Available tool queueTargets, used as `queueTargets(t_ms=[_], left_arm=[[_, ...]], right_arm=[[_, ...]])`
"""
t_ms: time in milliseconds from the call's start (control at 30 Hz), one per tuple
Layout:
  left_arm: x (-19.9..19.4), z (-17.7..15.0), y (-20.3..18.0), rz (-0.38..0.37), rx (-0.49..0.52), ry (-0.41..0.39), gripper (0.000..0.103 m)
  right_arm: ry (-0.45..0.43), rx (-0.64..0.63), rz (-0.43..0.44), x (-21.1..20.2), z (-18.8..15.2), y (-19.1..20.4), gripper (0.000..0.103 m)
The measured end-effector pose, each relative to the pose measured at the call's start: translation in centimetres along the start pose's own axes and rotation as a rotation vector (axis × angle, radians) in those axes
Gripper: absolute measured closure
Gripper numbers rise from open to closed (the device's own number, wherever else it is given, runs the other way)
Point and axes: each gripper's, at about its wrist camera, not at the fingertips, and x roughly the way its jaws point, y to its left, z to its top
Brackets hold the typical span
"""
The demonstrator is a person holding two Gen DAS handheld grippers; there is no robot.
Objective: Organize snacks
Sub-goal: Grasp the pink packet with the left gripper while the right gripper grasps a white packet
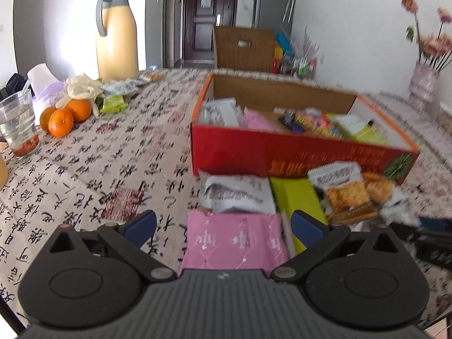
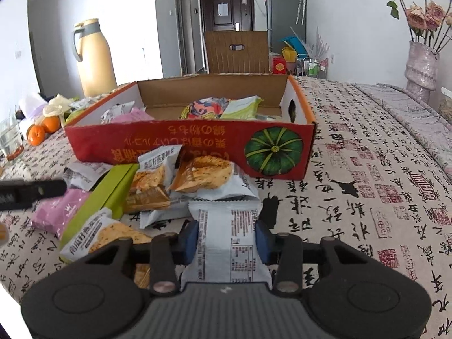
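A red cardboard box (image 1: 282,152) with an orange rim holds several snack packets; it also shows in the right wrist view (image 2: 180,144). Loose snacks lie in front of it. My left gripper (image 1: 223,226) is open, its fingers either side of a pink packet (image 1: 234,243), with a white packet (image 1: 237,195) and a green box (image 1: 299,200) just beyond. My right gripper (image 2: 226,238) is shut on a white packet (image 2: 226,243) with a printed label. Cracker packets (image 2: 203,175) and the green box (image 2: 110,192) lie left of it.
A yellow thermos (image 1: 115,36), oranges (image 1: 63,118), a glass (image 1: 18,124) and small packets (image 1: 118,90) sit at the table's far left. A vase of flowers (image 2: 421,65) stands at the far right. The left gripper shows dark at the left edge (image 2: 31,190).
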Motion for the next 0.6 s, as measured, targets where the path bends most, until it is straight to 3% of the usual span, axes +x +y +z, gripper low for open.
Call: queueTargets(t_ms=[600], left_arm=[[2.9,-0.4,-0.8,0.037,0.022,0.114,0.001]], right_arm=[[-0.044,0.067,-0.029,-0.2,0.1,-2.1,0.062]])
